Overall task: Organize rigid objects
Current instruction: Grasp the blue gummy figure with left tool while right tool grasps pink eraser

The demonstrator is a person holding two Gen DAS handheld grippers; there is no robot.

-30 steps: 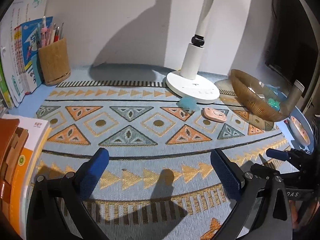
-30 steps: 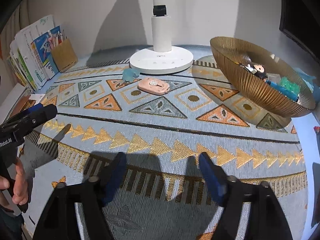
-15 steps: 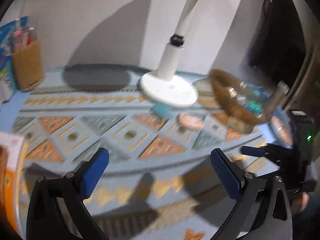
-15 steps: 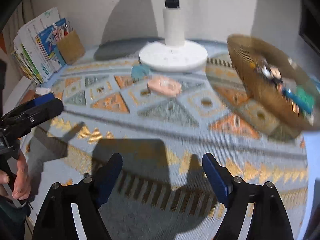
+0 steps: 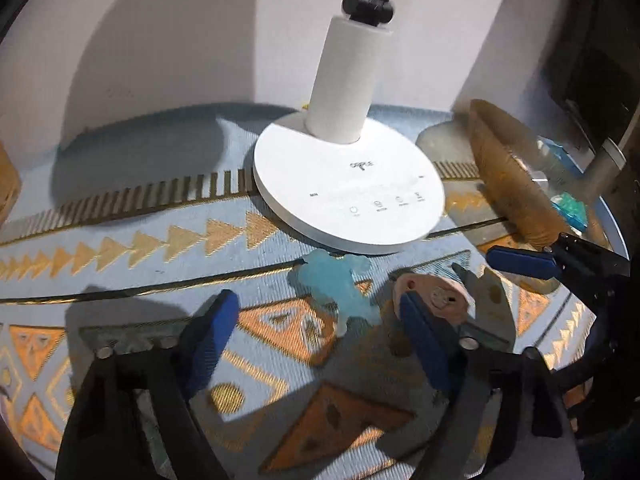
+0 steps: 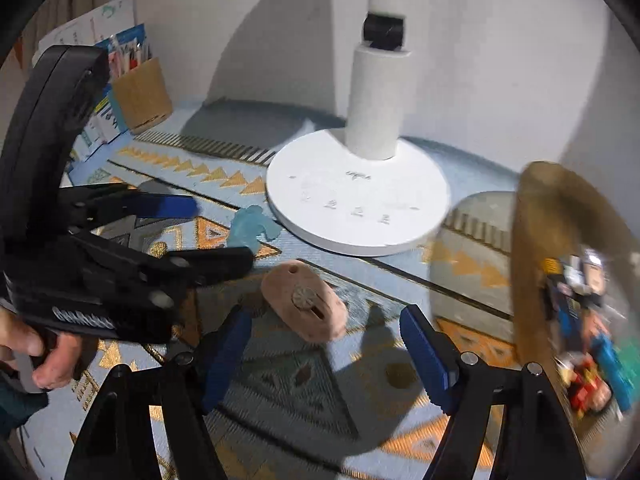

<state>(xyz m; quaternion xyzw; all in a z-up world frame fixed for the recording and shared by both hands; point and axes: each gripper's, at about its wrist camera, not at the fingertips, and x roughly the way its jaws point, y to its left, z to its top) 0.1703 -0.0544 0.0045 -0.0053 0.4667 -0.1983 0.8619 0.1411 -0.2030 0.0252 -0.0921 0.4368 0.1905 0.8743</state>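
Left wrist view shows the left gripper (image 5: pixel 316 316) low over a pale blue woven mat with orange and gold triangles (image 5: pixel 132 240); its blue-padded jaws have just been closing, but they stand apart and press on nothing. Between them lies a small translucent blue bear-shaped figure (image 5: pixel 340 284), flat on the mat, just in front of the round white base of a desk lamp (image 5: pixel 348 196). Beside the figure, near the right-hand pad, lies a flat pink oval piece with a small round wheel in its face (image 5: pixel 436 296). In the right wrist view the right gripper (image 6: pixel 328 344) also has its jaws apart, just closing a little, with the same pink piece (image 6: pixel 304 300) lying on the mat between and ahead of the pads, untouched. At the right stands a ribbed golden-brown bowl (image 6: pixel 532 240) holding small coloured objects, blurred.
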